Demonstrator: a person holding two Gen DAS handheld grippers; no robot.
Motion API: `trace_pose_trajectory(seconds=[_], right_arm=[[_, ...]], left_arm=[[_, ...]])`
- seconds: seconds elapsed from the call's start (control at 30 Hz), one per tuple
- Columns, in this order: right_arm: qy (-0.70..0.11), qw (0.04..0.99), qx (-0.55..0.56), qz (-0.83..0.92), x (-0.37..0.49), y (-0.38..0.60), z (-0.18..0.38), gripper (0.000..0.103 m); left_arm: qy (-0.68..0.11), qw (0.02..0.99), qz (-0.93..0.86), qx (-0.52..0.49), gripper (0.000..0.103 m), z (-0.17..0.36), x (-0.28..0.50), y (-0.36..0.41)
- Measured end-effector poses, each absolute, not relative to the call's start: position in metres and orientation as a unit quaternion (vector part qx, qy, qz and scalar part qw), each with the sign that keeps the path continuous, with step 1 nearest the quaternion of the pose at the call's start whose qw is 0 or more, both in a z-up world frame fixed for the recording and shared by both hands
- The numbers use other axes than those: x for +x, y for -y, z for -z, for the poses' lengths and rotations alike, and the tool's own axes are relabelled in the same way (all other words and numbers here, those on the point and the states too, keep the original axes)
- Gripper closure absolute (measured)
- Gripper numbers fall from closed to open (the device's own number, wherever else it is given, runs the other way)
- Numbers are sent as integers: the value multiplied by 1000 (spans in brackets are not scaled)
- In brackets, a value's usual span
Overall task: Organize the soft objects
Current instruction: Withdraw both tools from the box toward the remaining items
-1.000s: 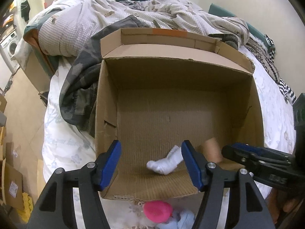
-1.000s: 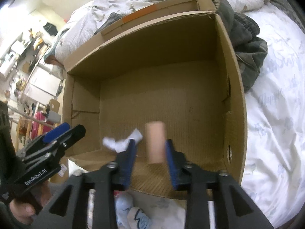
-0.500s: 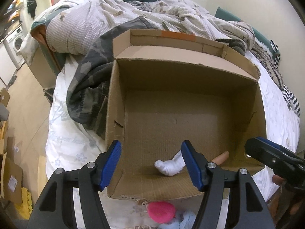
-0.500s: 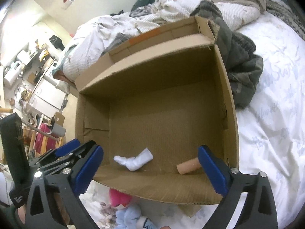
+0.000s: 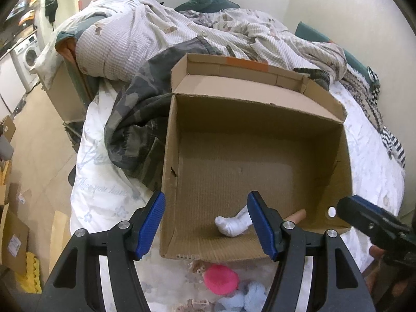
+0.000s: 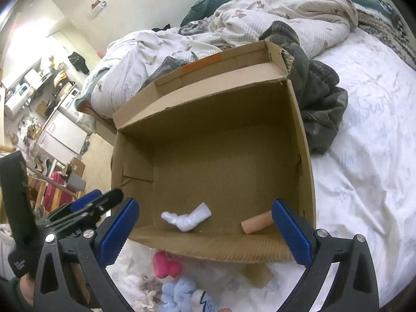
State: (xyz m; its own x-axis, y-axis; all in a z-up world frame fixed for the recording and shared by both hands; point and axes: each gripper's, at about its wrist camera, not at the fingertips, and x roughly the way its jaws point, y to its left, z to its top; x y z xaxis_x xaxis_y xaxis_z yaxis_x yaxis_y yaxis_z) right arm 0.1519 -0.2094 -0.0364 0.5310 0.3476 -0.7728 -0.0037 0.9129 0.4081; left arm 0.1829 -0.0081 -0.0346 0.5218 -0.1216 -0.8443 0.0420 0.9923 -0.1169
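Both grippers are being held wide and empty above the cardboard box (image 6: 304,156).
The left gripper (image 5: 205,223) and right gripper (image 6: 205,231) are best being lowered onto the pink sock (image 6: 166,264), pinched mid-body.

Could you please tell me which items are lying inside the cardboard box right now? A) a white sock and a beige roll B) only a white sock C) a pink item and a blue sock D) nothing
A: the white sock and the beige roll lie on the floor of the cardboard box; the pink item lies outside.
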Motion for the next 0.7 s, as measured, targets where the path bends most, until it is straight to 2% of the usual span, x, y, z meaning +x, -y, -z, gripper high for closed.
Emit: trace_pose_trajectory(seconds=[0.3, 0.7], right_arm=[[-470, 860, 174, -99, 133, 211, 29, 0], [-492, 846, 177, -106, 105, 214, 35, 0]], left_arm=[[-485, 873, 32, -44, 40, 20, 163, -7], [-503, 864, 6, -40, 40, 27, 130, -29]])
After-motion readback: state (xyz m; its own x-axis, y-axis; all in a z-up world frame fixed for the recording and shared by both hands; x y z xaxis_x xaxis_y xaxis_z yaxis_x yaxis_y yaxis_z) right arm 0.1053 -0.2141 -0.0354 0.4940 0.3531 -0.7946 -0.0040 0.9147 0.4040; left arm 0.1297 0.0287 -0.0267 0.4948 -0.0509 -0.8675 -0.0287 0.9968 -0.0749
